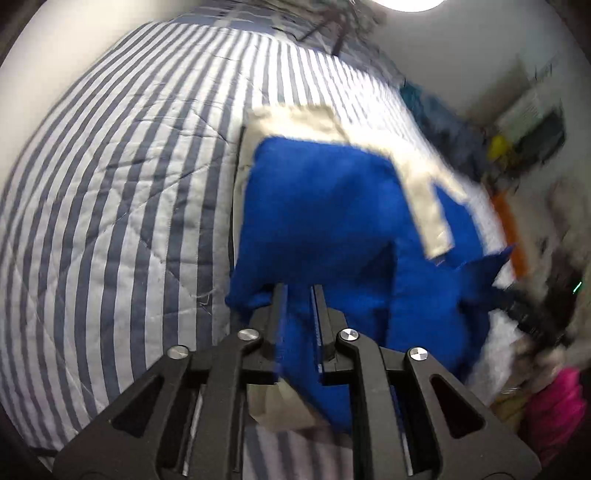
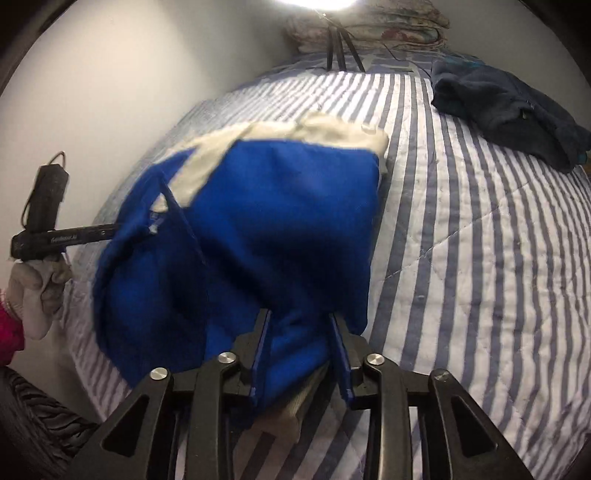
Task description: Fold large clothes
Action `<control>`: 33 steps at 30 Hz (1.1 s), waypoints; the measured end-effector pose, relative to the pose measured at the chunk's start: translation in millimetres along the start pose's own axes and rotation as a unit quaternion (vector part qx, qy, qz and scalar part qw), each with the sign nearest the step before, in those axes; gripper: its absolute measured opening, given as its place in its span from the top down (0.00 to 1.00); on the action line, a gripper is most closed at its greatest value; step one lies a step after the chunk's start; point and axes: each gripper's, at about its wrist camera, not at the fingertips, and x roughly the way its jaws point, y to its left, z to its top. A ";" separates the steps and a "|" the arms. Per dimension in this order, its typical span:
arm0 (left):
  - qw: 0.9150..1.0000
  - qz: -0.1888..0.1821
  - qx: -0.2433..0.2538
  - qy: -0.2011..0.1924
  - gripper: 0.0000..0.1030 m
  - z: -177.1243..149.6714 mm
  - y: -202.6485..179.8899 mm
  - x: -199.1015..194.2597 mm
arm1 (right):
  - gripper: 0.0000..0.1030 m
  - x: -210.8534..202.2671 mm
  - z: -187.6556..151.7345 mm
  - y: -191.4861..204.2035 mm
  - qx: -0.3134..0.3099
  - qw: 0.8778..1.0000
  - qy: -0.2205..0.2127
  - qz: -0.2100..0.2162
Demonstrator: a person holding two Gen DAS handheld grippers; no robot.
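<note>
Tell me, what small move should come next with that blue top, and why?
Probably carry it forward and lay it down flat. Both tools, left tool and right tool, pinch the blue-and-cream garment, which hangs bunched above the striped quilt, so it likely needs spreading before any fold.

Bed (image 2: 480,258) carried everything, covered by a quilted spread in blue-grey and white stripes, diamond stitching visible across it. A blue and cream garment (image 2: 258,221) had its far cream edge resting on the spread near the middle; its near part was raised off the bed. A dark navy garment (image 2: 509,103) lay crumpled at the far right. Patterned pillows (image 2: 369,33) sat stacked at the far end, against the wall.
</note>
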 end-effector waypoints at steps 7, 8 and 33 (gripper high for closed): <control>0.985 -0.095 -0.139 -0.018 0.32 13.9 52.3 -18.9 | 0.16 -34.5 6.9 -28.8 0.045 0.996 -0.068 0.030; 0.982 -0.105 -0.156 -0.014 0.32 15.1 59.5 -16.0 | 0.16 -32.9 8.8 -36.2 0.059 0.995 -0.067 0.035; 0.975 -0.155 -0.155 0.029 0.38 44.8 51.8 59.8 | 0.40 73.8 48.1 -73.2 0.151 0.964 0.011 0.218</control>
